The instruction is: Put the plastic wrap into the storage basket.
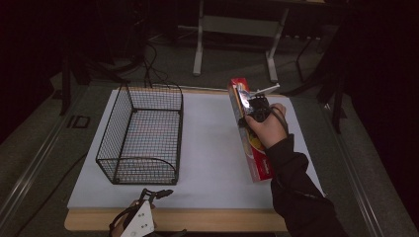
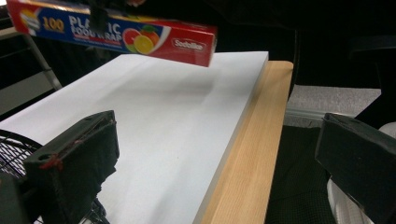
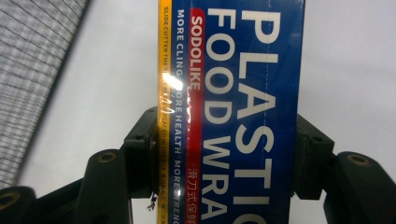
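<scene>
Dim workroom, wooden counter point(image 1: 207, 220) under a white sheet point(image 1: 212, 153): food-wrap box lifted clear.

Right claw point(image 1: 249, 109) is clamped across the middle of a long red-and-blue cardboard box of plastic food wrap point(image 1: 252, 143), its pads pressing both long sides in the right gripper view point(image 3: 238, 116); the left gripper view shows the box point(image 2: 116, 35) hanging above the sheet, casting a shadow. Left claw point(image 1: 155, 193) rests at the counter's near edge, jaws wide apart with nothing between, just beside the black wire basket point(image 1: 143, 133).
</scene>
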The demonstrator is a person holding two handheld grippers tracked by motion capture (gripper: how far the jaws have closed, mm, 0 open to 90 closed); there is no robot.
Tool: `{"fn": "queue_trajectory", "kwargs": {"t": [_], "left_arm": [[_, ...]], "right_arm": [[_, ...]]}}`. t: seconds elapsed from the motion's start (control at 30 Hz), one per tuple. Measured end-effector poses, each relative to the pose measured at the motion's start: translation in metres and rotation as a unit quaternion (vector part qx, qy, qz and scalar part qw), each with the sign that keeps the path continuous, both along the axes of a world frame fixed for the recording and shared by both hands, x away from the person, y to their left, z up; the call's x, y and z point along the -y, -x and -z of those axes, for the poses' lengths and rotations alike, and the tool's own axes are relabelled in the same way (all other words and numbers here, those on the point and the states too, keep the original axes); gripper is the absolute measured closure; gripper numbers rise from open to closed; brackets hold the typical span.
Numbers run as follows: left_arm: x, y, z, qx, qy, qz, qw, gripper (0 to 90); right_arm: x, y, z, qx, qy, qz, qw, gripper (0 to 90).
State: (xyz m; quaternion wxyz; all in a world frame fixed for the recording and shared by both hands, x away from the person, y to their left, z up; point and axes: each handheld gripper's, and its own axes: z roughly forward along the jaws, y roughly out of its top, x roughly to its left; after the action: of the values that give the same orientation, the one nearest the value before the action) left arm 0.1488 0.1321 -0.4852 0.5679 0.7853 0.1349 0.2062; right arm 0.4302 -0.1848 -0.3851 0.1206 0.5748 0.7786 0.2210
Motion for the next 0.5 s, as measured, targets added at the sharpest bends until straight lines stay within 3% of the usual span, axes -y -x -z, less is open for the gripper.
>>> {"fn": "queue_trajectory", "kwargs": {"t": [0.1, 0.5], "left_arm": [[0.0, 0.0, 0.0, -0.002, 0.001, 0.0, 1.0, 0.1], [0.0, 0.0, 0.0, 0.0, 0.001, 0.001, 1.0, 0.1]], "right_arm": [[-0.006, 0.0, -0.012, 0.015, 0.005, 0.001, 0.9999, 39.6], [-0.031, 0.003, -0.047, 0.053, -0.017, -0.011, 0.9984, 39.6]]}}
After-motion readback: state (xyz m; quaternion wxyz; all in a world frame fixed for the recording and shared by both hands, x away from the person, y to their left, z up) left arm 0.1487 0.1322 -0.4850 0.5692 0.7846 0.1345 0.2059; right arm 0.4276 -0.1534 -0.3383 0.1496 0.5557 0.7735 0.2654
